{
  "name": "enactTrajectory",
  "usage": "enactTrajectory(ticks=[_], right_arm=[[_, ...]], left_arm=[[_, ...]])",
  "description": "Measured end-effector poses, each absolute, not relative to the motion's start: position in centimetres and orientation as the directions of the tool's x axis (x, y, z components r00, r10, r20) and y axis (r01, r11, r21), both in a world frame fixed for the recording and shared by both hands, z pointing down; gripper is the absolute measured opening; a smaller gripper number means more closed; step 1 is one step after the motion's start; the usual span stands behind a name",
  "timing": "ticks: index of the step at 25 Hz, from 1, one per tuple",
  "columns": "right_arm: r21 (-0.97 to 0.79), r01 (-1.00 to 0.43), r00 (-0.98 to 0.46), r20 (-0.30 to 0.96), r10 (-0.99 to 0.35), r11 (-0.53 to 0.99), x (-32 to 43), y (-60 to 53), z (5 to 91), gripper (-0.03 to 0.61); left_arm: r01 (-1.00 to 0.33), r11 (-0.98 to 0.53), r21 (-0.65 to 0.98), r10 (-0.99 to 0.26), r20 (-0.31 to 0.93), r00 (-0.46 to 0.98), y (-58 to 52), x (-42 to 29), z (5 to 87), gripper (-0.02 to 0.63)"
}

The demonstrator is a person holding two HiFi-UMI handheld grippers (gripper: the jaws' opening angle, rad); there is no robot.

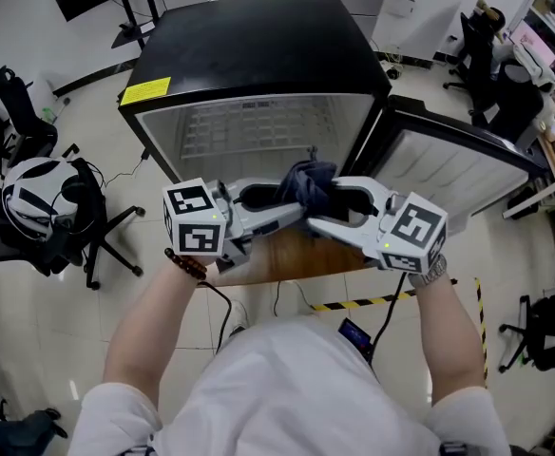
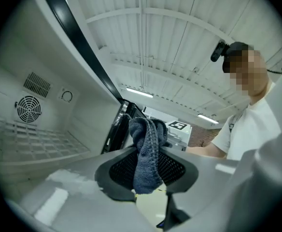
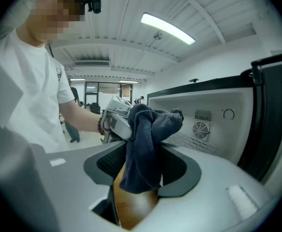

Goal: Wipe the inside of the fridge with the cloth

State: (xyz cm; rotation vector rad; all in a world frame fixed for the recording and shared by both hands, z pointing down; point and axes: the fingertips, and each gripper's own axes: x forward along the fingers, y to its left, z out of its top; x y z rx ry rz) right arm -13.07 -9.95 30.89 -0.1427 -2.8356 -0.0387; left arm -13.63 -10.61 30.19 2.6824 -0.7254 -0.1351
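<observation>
We are tagging this as the set-up step. The dark blue cloth [image 1: 308, 180] is hanging in the air between both grippers, just in front of the open mini fridge [image 1: 258, 46] and above the edge of the wooden table [image 1: 287, 256]. It is not touching any inner wall, so we are judging the wiping as not yet begun.

The left gripper [image 2: 148, 174] is pinching the cloth. In the left gripper view its jaws are pressing on the hanging fold, and the bunched top is sticking up above them. The right gripper [image 3: 140, 170] is standing spread. The same cloth is dangling in its gap with table wood showing beneath, and we are not seeing those pads squeeze it. We are reading this as the cloth passing into the left gripper.

The fridge door [image 1: 453, 160] is standing wide open at the right. The wire shelf [image 1: 249, 126] and the rear fan grille [image 3: 202, 129] are showing inside.

For the next move, we are guessing the right gripper is needing to back clear without dragging the fabric. The left is then carrying it past the door frame and pressing the bunched end flat on a wall or the shelf. The risk we are flagging is a narrow pinch on a bulky wad, which could slip once rubbing starts.
</observation>
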Motion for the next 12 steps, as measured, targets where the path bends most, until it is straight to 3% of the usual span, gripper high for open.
enactTrajectory(ticks=[12], right_arm=[[0.030, -0.198, -0.961, 0.193, -0.200, 0.980, -10.2, -14.3, 30.1, 0.212]], left_arm=[[-0.824, -0.528, 0.205, -0.827, 0.098, 0.554, -19.8, -17.0, 31.5, 0.117]])
